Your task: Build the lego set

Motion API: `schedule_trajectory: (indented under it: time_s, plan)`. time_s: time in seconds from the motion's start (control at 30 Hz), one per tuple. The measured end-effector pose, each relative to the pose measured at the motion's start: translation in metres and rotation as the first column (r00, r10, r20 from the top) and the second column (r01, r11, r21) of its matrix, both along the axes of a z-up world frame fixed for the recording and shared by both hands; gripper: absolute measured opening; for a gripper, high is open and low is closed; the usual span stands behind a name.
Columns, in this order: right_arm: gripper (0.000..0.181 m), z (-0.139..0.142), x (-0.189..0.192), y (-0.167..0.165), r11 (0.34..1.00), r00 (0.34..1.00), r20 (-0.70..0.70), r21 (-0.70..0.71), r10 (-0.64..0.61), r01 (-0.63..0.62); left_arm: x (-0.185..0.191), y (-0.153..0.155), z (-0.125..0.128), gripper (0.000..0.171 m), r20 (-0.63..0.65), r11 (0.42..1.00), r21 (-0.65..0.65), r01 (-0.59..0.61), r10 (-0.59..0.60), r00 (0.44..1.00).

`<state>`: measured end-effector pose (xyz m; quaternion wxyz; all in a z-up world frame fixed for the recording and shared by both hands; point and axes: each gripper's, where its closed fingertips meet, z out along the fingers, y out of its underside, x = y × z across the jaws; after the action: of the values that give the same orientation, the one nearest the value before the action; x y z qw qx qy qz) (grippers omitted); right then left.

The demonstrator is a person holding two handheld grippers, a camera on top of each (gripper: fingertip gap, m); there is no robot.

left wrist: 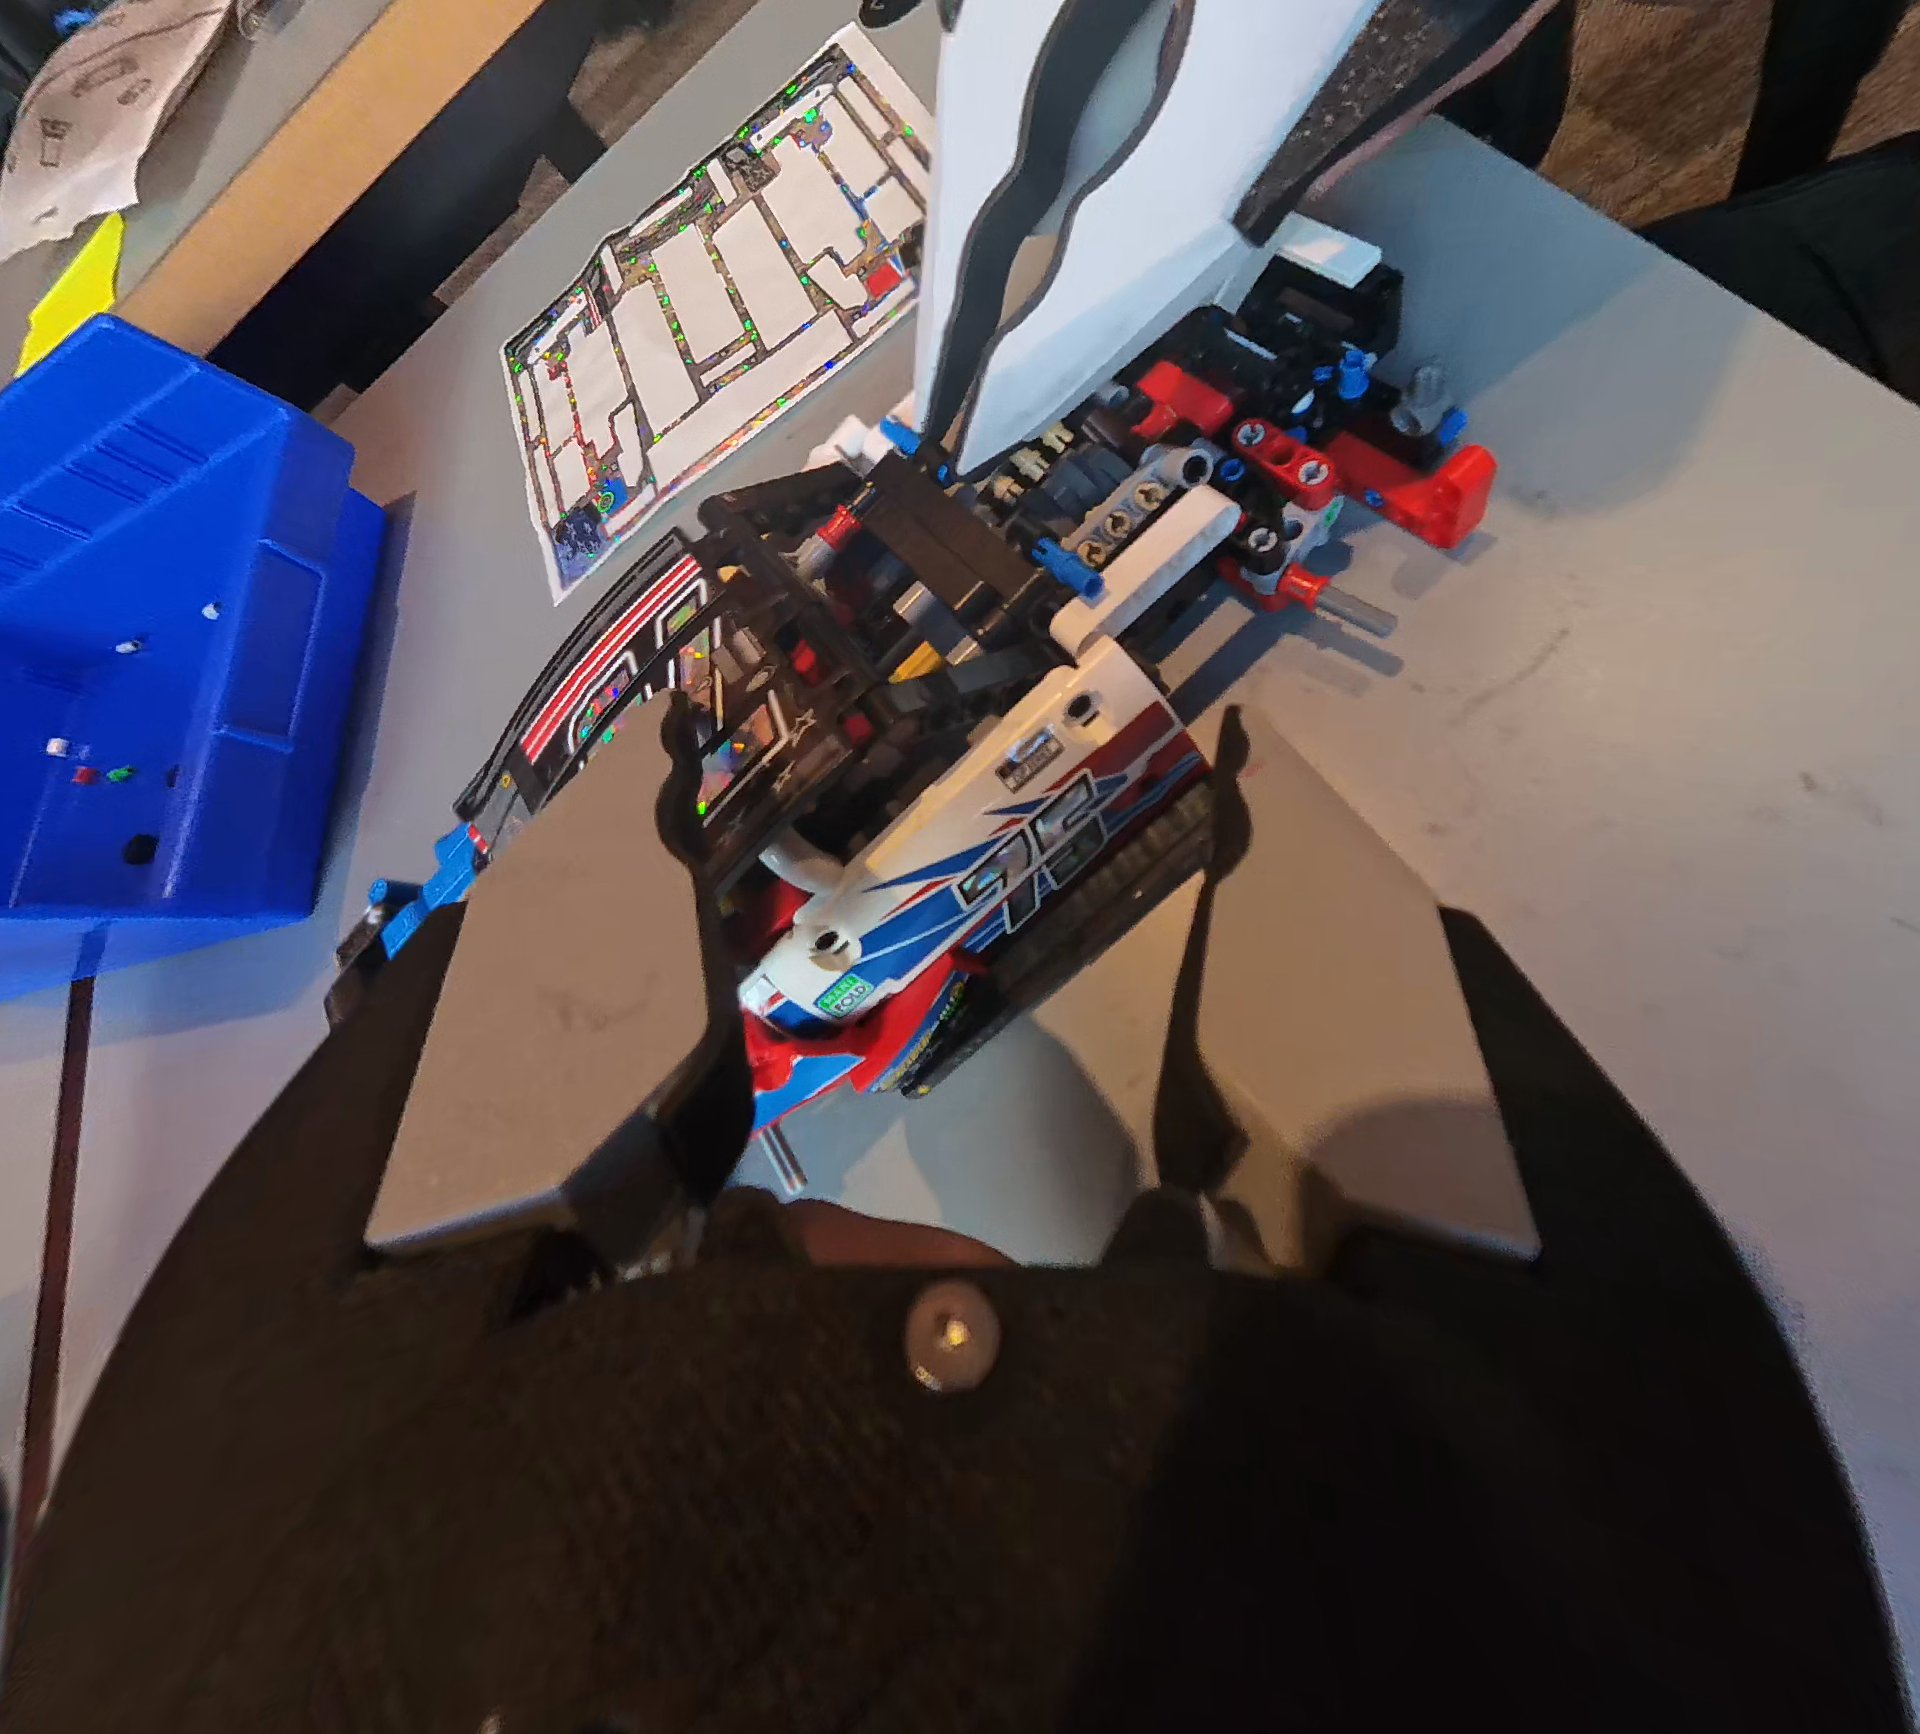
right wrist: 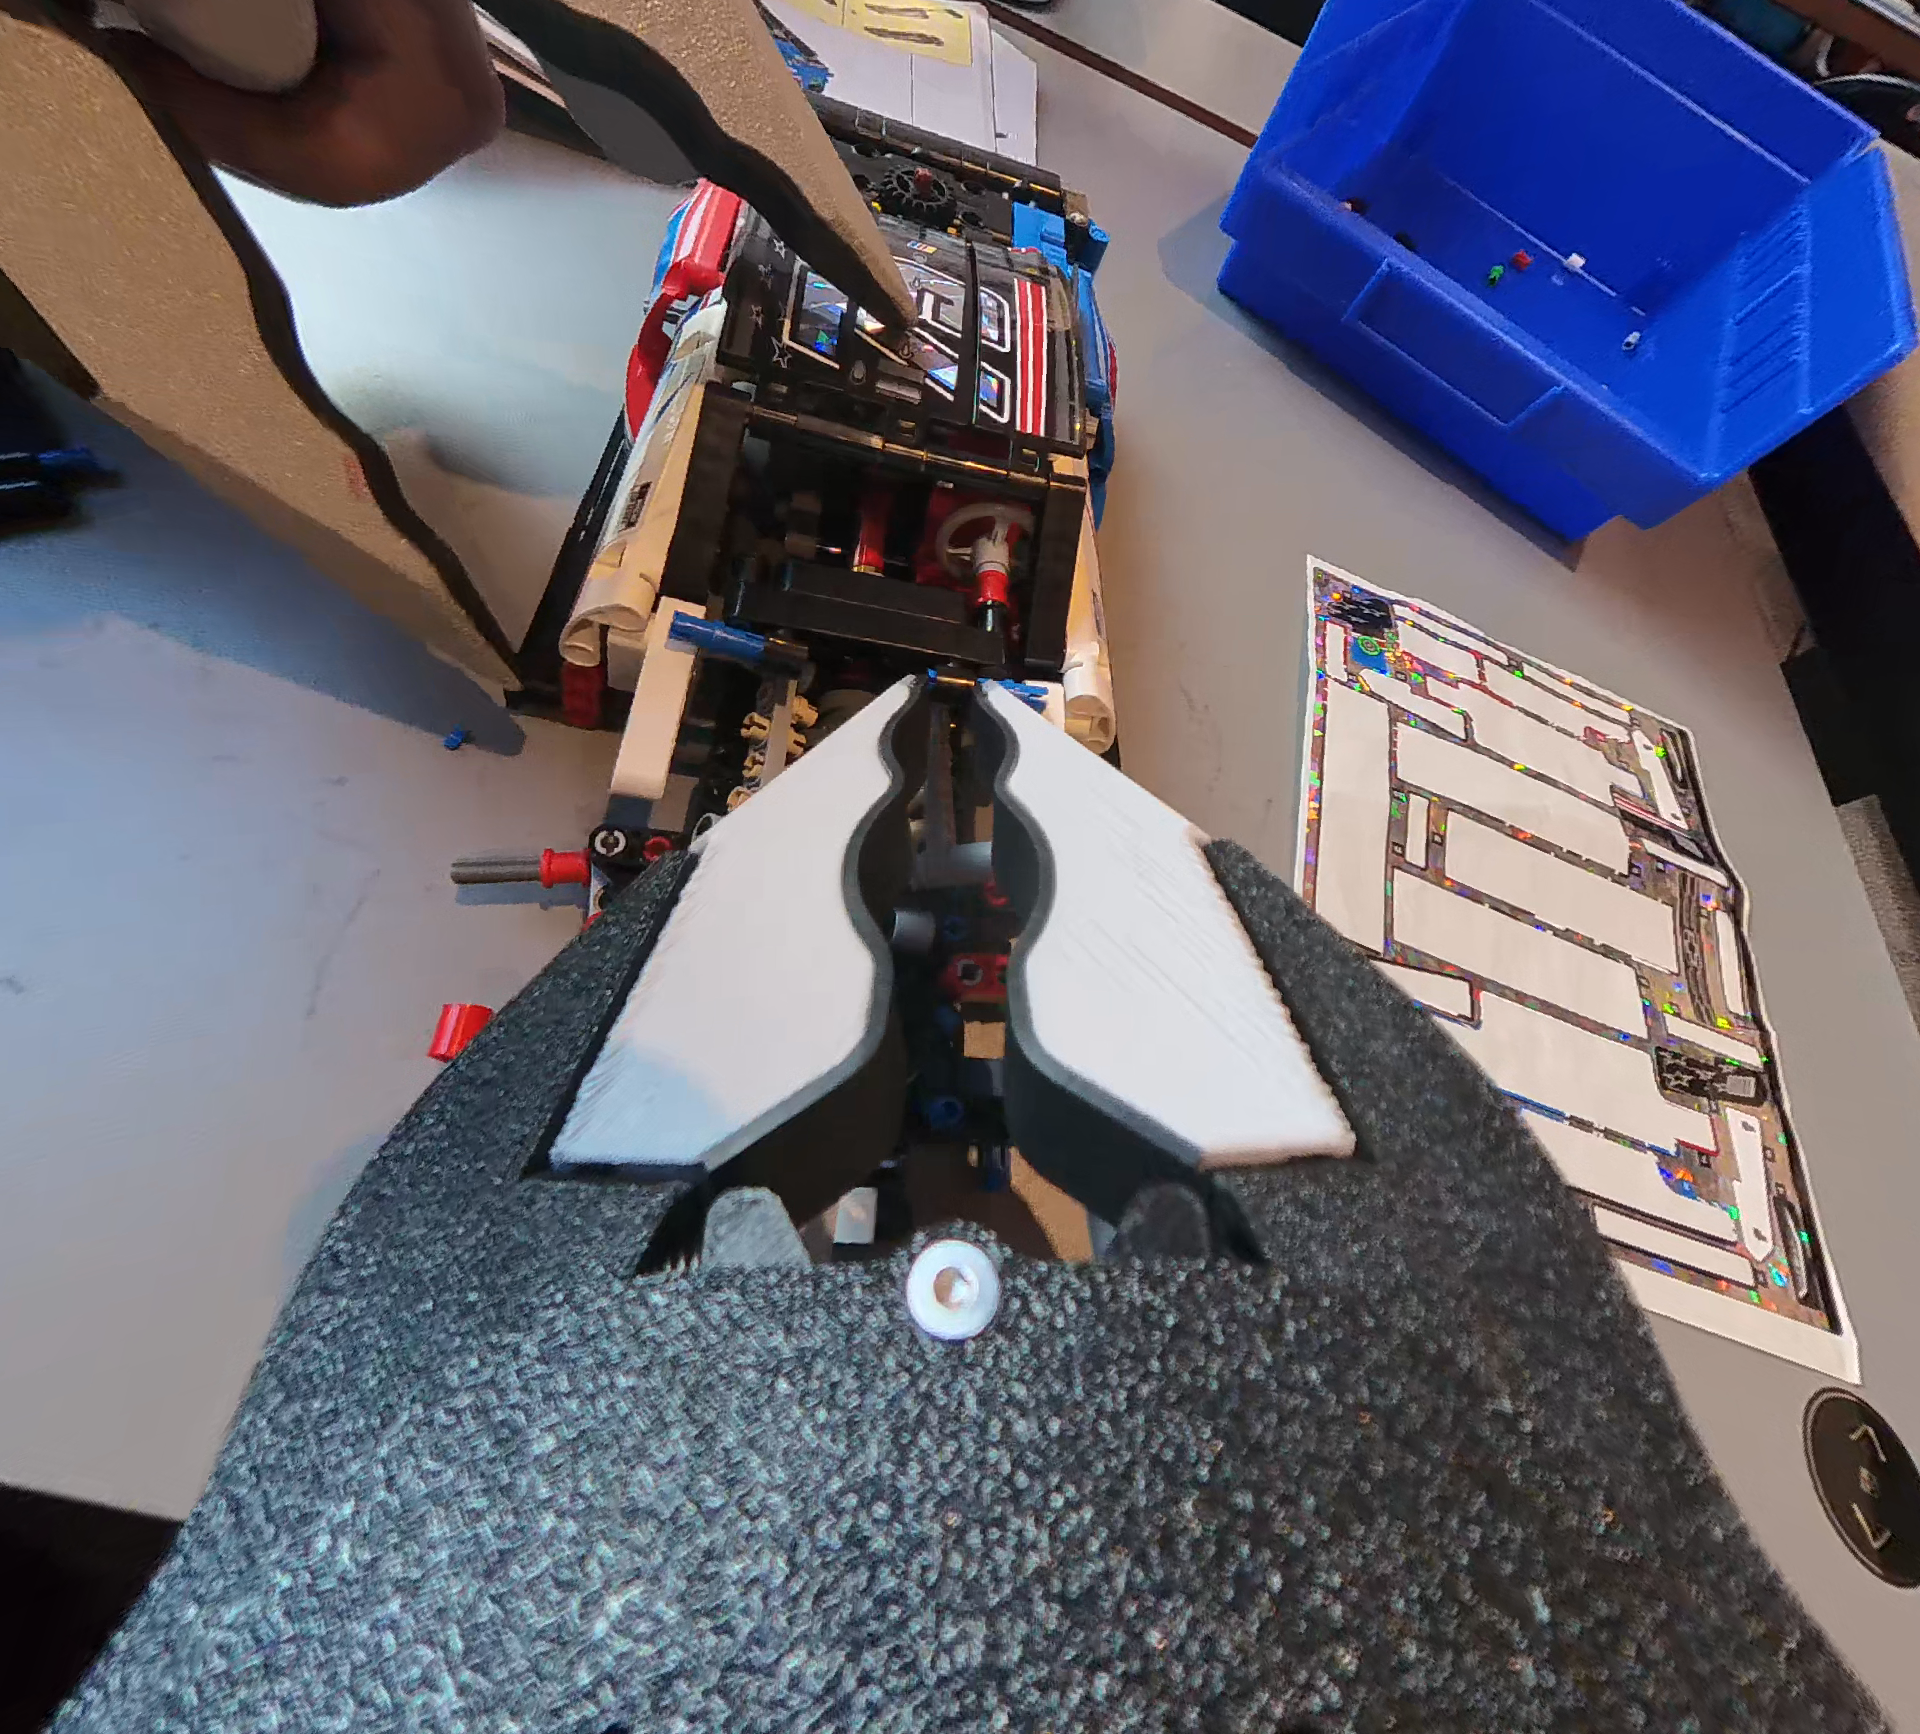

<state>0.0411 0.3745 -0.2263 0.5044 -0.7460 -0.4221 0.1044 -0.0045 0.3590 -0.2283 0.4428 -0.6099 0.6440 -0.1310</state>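
While the lego car (left wrist: 935,749) lay on the grey table (left wrist: 1558,645), the left wrist view looked down over its rear half. The left gripper (left wrist: 951,791) was spread wide: one grey finger (left wrist: 582,957) pressed on the black stickered roof, the other (left wrist: 1330,1009) stood outside the white side panel with the red and blue stripes, so the car body sat between the two. Farther off, the right gripper (left wrist: 951,463) came down onto the bare front chassis, its white fingers nearly together. A peeled sticker sheet (left wrist: 717,302) lay flat just beyond the car, and a blue bin (left wrist: 177,645) stood to the side.

From the right wrist view, the car (right wrist: 883,458) pointed away along the table (right wrist: 208,853), nose toward the camera. The right gripper (right wrist: 948,685) had its fingertips pinched close over a thin dark beam at the middle of the chassis, just in front of the cockpit; whether the tips truly gripped that beam I could not tell. The left gripper's far finger (right wrist: 727,74) touched the roof with its tip, the near one (right wrist: 260,437) stood beside the car's flank. The blue bin (right wrist: 1558,230) held a few tiny pieces, and the sticker sheet (right wrist: 1558,957) lay near it. A small red piece (right wrist: 457,1030) rested loose on the table beside the gripper.
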Motion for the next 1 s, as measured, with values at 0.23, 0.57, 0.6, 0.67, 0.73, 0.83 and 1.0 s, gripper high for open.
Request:
schedule_trajectory:
  time_s: [0.23, 0.57, 0.6, 0.67, 0.73, 0.83, 1.0]
  plan:
    - [0.005, 0.000, 0.000, 0.004, 0.999, 1.000, 0.008, 0.032, -0.021, 0.021, -0.001, -0.001, -0.001, 0.101, -0.002, 1.000, -0.014, -0.006, 0.006, 1.000]
    - [0.015, 0.002, 0.005, 0.008, 0.998, 0.999, -0.015, 0.028, -0.051, 0.051, -0.002, 0.000, -0.001, 0.102, -0.004, 1.000, -0.007, -0.008, 0.008, 1.000]
    - [0.020, 0.003, 0.007, 0.010, 0.997, 0.998, -0.008, 0.044, -0.059, 0.059, -0.002, 0.000, -0.001, 0.102, -0.006, 1.000, -0.003, -0.010, 0.010, 1.000]
    - [0.020, 0.004, 0.005, 0.010, 0.997, 0.999, -0.002, 0.055, -0.051, 0.051, -0.002, 0.000, -0.002, 0.102, -0.014, 1.000, 0.004, -0.008, 0.008, 1.000]
    - [0.020, 0.006, 0.003, 0.009, 0.997, 0.999, 0.002, 0.071, -0.041, 0.041, -0.002, 0.000, -0.002, 0.102, -0.018, 1.000, 0.008, -0.010, 0.010, 1.000]
    - [0.018, 0.007, 0.002, 0.011, 0.995, 0.999, 0.021, 0.089, -0.040, 0.038, -0.002, 0.000, -0.002, 0.103, -0.018, 1.000, 0.007, -0.010, 0.010, 1.000]
    - [0.006, 0.006, -0.004, 0.009, 0.997, 0.999, 0.031, 0.078, 0.008, -0.011, -0.002, -0.001, -0.002, 0.103, -0.011, 1.000, -0.001, -0.009, 0.009, 1.000]
